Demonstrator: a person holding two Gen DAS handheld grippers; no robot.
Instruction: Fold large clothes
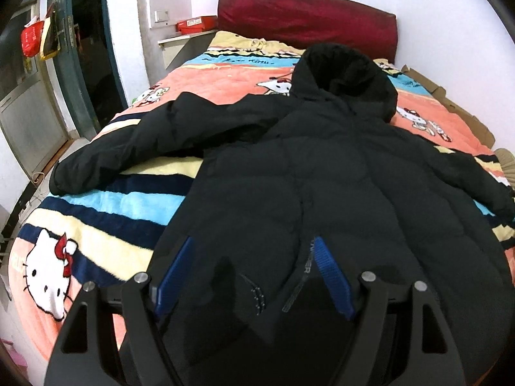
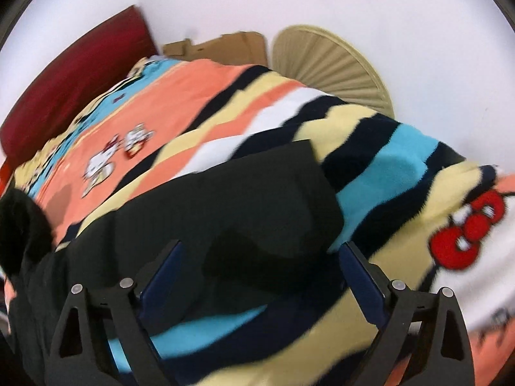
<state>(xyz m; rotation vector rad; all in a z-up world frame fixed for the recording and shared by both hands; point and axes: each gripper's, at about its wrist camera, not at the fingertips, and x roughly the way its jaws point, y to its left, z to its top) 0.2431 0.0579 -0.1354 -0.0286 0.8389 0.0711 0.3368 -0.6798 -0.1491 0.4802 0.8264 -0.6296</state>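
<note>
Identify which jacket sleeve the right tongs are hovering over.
The jacket's right-side sleeve, near the beige fan; the other sleeve stretches toward the door side.

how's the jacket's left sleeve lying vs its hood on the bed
The sleeve lies flat and stretched out sideways across the blanket; the hood stands bunched up and rounded. The sleeve reaches toward the bed's side edge; the hood sits toward the red headboard. Both are black and padded.

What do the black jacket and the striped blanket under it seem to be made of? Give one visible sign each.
Black jacket: probably padded synthetic shell, matte; puffy quilted panels show.
Striped blanket: likely plush fleece; fuzzy nap, soft-edged stripes.
</note>
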